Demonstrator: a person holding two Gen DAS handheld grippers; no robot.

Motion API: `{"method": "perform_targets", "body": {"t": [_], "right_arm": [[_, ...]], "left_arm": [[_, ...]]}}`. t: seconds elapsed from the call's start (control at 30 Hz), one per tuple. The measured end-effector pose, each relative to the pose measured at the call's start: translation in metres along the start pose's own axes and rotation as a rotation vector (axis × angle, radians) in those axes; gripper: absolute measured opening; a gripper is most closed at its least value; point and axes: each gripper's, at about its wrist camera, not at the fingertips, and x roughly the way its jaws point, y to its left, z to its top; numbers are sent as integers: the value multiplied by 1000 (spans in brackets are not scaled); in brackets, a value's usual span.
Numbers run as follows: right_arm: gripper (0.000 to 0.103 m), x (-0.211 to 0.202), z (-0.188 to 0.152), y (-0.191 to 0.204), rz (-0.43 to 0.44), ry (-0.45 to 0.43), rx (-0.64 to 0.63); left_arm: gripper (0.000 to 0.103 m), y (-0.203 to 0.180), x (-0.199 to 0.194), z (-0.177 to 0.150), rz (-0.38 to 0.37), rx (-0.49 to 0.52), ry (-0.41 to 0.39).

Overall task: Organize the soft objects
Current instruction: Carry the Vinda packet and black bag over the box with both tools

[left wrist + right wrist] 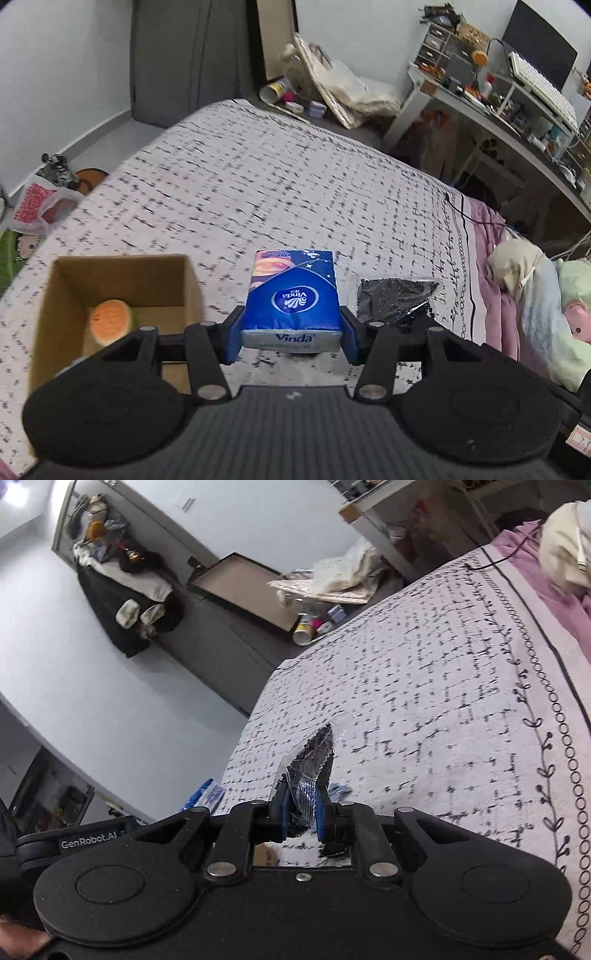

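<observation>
My left gripper [291, 338] is shut on a blue Vinda tissue pack [293, 299] and holds it above the patterned bedspread [258, 184]. To its left stands an open cardboard box [55, 306] with an orange and green sponge-like toy [110, 321] inside. My right gripper [302, 818] is shut on a clear plastic packet of black cloth [310, 771], held edge up over the bedspread [424, 701]. That packet also shows in the left wrist view [391, 299], just right of the tissue pack. A bit of the tissue pack shows in the right wrist view [205, 797].
Plush toys [546, 295] and a pink blanket [495, 266] lie at the right side of the bed. A cluttered desk [517, 122] stands beyond. Bags and a can [277, 90] sit on the floor past the bed's far end. A plastic bag [37, 206] lies at the left.
</observation>
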Motion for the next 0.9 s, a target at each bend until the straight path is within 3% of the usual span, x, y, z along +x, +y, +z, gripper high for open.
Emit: {"method": "perform_targets", "body": {"t": [0.4,0.9], "right_arm": [[14,0,-8,27,41,23,-58],[14,7,-20,72,87,51,-105]], "left_arm": [[51,37,-31,-2,47,-15,-23],[51,91,-22,-30,99,-108,25]]}}
